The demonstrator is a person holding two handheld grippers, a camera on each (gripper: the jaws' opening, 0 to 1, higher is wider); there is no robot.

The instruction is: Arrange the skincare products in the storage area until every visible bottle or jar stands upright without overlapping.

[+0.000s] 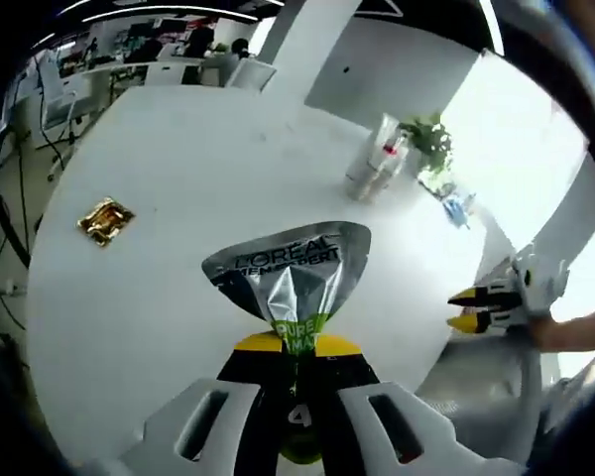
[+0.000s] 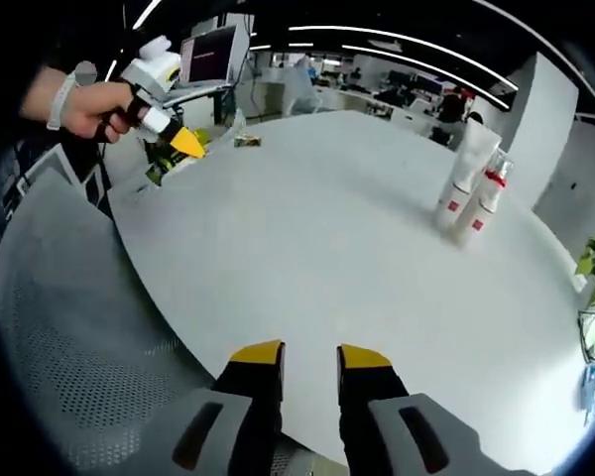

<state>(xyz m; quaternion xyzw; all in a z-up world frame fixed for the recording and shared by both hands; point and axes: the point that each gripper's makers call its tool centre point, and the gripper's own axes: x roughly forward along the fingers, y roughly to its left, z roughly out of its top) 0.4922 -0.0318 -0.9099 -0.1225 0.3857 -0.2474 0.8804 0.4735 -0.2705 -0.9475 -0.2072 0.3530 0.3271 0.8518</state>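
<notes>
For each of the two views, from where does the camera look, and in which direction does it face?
Left gripper view: rides on the left gripper, facing across the white table; jaws shut on a silver tube; the right gripper enters at right.
Right gripper view: rides on the right gripper, jaws open at the table edge; a hand holds the left gripper.
Shared: the table and white bottles.

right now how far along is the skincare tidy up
Done: the white bottles stand upright together on the table. In hand: the left gripper clamps a silver tube. Left: stand that tube upright; the gold sachet lies flat. The right gripper is open, empty.
</notes>
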